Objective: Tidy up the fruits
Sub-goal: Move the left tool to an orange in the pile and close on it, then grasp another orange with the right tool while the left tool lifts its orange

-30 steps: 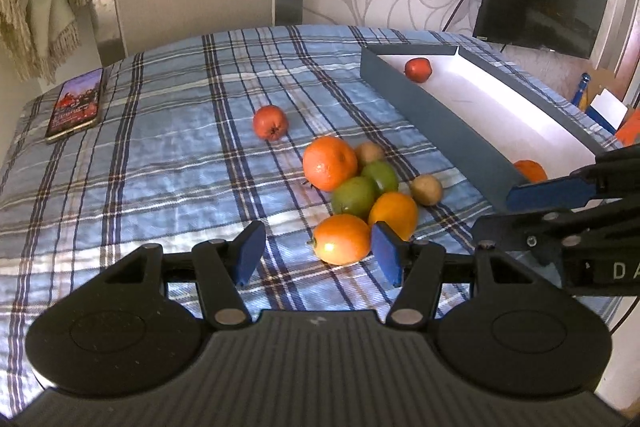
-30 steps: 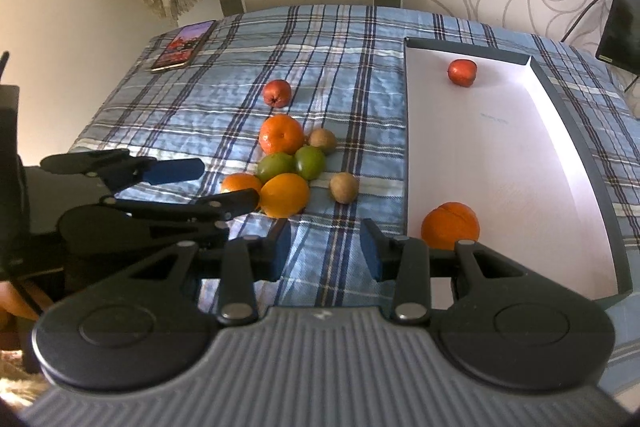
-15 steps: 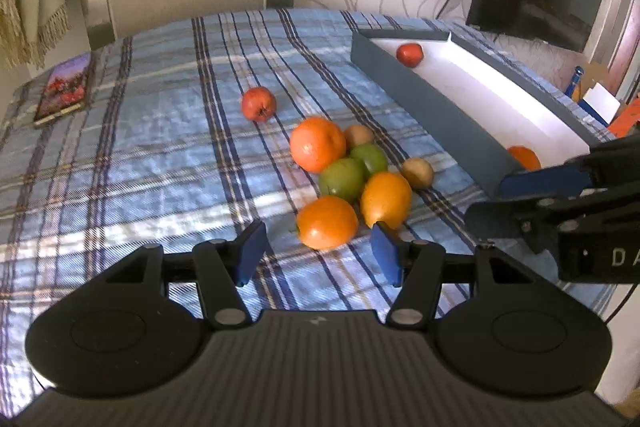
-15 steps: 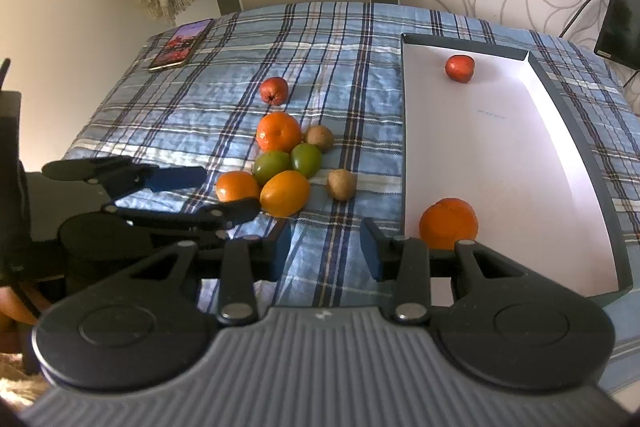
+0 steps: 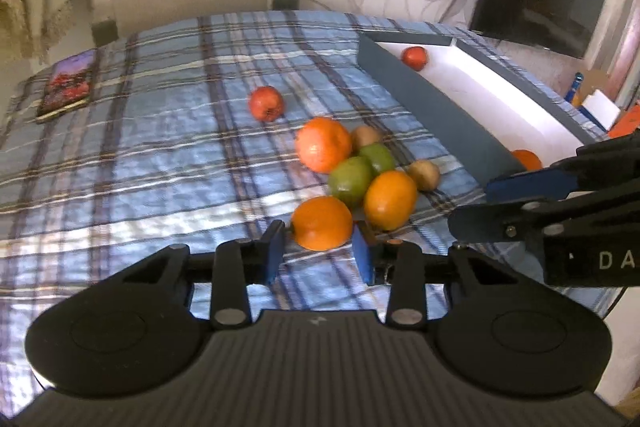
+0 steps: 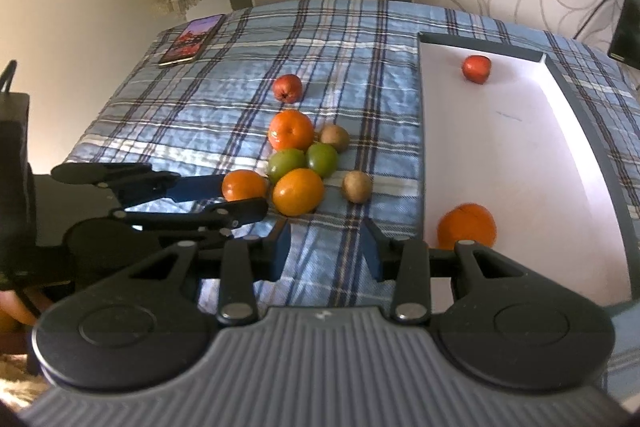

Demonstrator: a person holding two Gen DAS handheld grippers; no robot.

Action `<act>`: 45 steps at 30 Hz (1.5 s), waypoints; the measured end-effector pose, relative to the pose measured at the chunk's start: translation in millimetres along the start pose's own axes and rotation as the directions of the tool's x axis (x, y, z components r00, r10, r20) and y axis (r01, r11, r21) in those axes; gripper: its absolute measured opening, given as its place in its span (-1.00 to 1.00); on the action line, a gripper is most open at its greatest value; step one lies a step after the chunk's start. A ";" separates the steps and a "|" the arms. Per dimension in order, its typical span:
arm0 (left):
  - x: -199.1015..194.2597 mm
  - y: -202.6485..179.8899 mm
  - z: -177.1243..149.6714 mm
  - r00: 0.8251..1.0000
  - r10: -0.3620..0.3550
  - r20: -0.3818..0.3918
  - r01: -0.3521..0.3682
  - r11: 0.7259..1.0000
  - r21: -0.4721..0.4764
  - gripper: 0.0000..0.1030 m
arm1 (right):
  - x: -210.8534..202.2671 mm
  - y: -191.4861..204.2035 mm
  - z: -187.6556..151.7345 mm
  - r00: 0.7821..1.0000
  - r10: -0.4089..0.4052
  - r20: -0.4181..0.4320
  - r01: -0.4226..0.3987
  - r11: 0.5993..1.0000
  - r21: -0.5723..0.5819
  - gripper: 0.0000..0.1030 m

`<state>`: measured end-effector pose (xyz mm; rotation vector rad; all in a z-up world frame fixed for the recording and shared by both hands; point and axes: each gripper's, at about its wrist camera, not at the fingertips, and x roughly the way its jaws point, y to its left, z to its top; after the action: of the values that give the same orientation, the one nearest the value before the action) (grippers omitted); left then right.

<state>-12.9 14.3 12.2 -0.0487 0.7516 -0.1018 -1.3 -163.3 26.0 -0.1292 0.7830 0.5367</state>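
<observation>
The left claw [image 5: 318,253] has just been closing its jaws on the nearest orange [image 5: 322,223] at the front of the fruit pile on the plaid bed [image 5: 160,163]; the blue pads sit at the fruit's 2 sides, and real contact cannot be told. Behind it lie another orange, 2 limes [image 5: 350,179], 2 kiwis, a bigger orange and a red fruit [image 5: 266,103]. The right claw [image 6: 326,253] hangs partly open and empty over the bed, beside the tray [image 6: 580,99]. The tray holds 1 orange [image 6: 466,225] near its front corner and 1 red fruit at the far end. A phone [image 6: 192,39] lies at the bed's far left.
</observation>
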 end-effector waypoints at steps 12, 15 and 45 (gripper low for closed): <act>-8.2 29.2 -5.5 0.997 0.082 -0.011 -0.082 0.996 -0.033 -0.18 | 37.8 10.1 13.5 0.999 0.038 -0.039 -0.037 0.999 0.035 -0.20; -7.6 28.3 -6.6 0.996 0.083 -0.011 -0.084 0.996 -0.017 -0.17 | 46.2 13.3 14.5 0.999 0.025 -0.044 -0.024 0.999 0.028 -0.20; -6.8 27.7 -1.1 0.993 0.117 0.009 -0.116 0.992 -0.059 -0.17 | -7.7 7.6 16.4 0.998 0.039 0.050 -0.035 0.996 -0.081 -0.23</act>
<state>-16.5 42.6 13.8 -0.0606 0.7431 0.0313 0.8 -155.0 43.6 -0.1746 0.7151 0.6045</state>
